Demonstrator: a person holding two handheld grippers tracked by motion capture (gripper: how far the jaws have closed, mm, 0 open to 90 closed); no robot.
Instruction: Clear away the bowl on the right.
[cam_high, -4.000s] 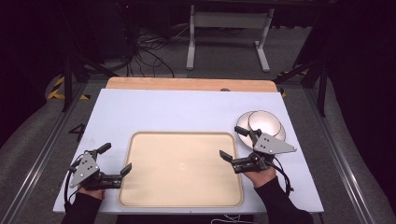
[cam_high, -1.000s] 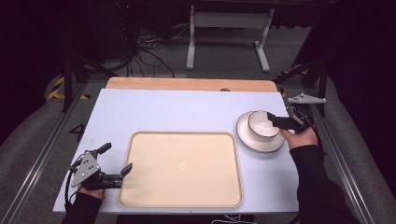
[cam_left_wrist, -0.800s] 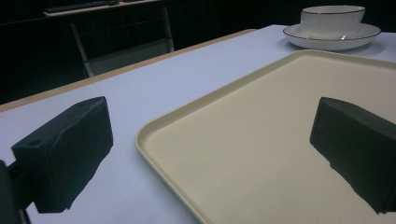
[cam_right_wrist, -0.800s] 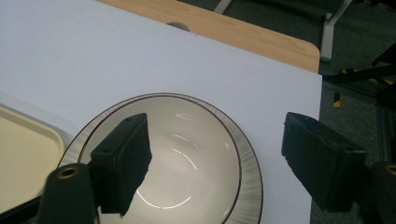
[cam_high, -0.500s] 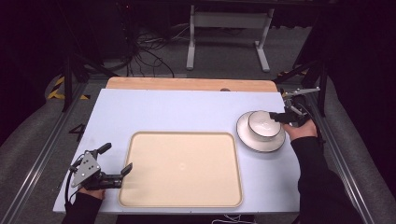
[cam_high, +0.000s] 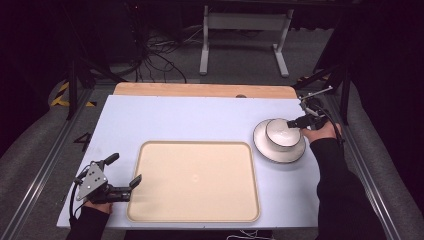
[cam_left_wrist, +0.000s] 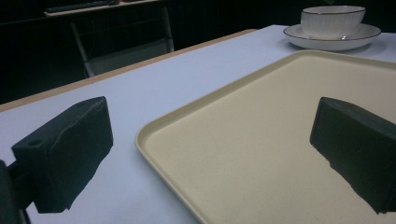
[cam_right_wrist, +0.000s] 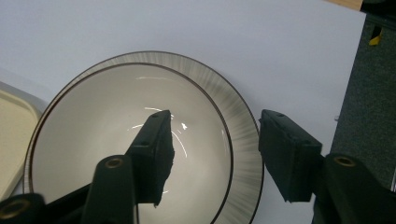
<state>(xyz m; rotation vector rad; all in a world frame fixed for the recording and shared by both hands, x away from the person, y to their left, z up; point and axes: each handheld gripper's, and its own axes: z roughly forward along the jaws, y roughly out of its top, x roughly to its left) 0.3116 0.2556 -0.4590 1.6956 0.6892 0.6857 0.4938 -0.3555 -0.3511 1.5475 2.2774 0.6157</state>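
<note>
A white bowl with a dark rim stands on a white ribbed plate at the table's right. My right gripper comes in from the right and straddles the bowl's right wall. In the right gripper view one jaw hangs inside the bowl, the other stands outside over the plate. Its jaws have just been closing, with gaps still showing on both sides of the wall, so it is open. My left gripper rests open by the front left corner of the empty cream tray.
The pale blue table top has a wooden strip along its far edge. Beyond it are a metal stand's legs and loose cables on the floor. The table's right edge lies close behind my right hand.
My right gripper moved from beside the tray to the bowl's right side, then slid left over its rim with the jaws narrowing. The left gripper stayed still.
</note>
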